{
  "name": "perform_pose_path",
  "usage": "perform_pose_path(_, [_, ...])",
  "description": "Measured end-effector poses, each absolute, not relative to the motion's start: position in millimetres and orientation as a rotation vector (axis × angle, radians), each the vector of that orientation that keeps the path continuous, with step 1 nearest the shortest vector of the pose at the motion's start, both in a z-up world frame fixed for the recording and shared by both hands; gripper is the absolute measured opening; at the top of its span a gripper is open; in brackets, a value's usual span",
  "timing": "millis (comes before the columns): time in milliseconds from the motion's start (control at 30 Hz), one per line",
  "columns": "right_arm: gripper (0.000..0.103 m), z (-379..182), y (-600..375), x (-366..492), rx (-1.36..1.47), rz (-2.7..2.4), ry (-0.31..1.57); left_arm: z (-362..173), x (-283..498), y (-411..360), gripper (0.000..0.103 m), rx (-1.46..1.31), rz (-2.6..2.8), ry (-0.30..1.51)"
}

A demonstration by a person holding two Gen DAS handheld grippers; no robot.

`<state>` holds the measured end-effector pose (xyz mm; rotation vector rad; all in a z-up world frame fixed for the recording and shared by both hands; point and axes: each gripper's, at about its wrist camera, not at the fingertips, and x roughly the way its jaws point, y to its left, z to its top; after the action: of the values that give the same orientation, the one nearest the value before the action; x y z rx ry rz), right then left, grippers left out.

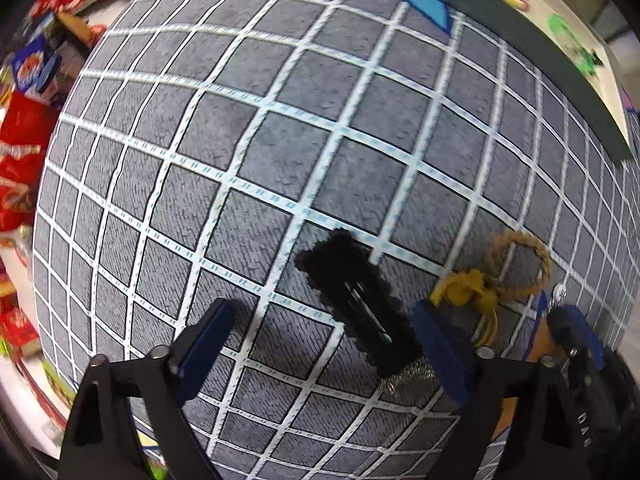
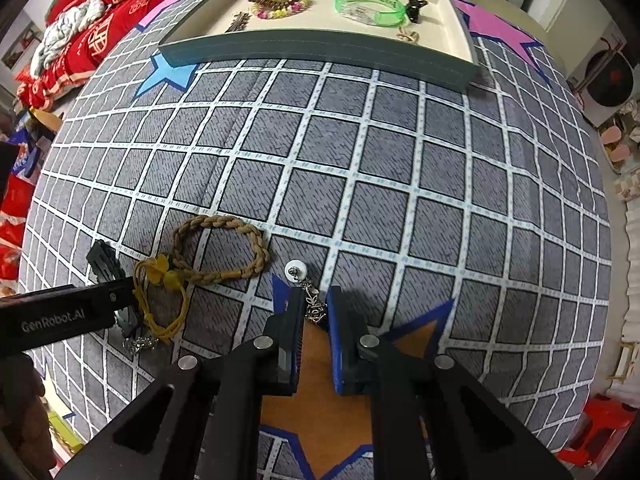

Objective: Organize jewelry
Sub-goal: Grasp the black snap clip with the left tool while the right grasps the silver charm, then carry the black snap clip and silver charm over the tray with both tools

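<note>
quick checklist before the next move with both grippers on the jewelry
1. Left gripper open wide around the black hair clip: ok, the clip lies between its fingers, not yet pinched.
2. Right gripper lined up on the rose pendant earring: ok, the pendant sits between nearly closed fingers; firm contact: cannot tell.
3. Earring's white disc end free of the fingers: ok, it lies on the cloth ahead of the tips.
4. Braided rope bracelet and yellow cord bracelet out of the left gripper's closing path: cannot tell, the yellow cord lies right beside one finger.
5. Tray has room: ok, bare floor shows between items.
</note>
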<state>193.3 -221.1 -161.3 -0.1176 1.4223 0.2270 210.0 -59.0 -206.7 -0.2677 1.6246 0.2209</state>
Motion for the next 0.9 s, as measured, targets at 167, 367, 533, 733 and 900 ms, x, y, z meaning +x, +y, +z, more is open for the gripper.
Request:
perform_pose_path(167, [0.012, -155, -242, 187, -0.048, 0.213, 1.427, -196, 209, -73, 0.073, -0.193, 0.154, 1.587])
perform_pose_path(367, [0.012, -146, -261, 181, 0.015, 0.220, 1.430, -168, 195, -79, 0.039, -0.096, 0.041, 1.520])
perform_pose_path(533, [0.012, -137, -271, 174, 0.046, 0.220, 1.427, -155, 181, -73, 0.038, -0.130, -0.002, 1.490])
perform_pose_path(733, [0.012, -122, -283, 171, 0.101, 0.225, 1.421, -149, 172, -49, 0.038, -0.132, -0.035, 1.455])
perform_pose_path(900, [0.012, -104, -293, 169, 0.140, 0.235, 1.410, -119, 175, -42, 0.038, -0.116, -0.069, 1.419])
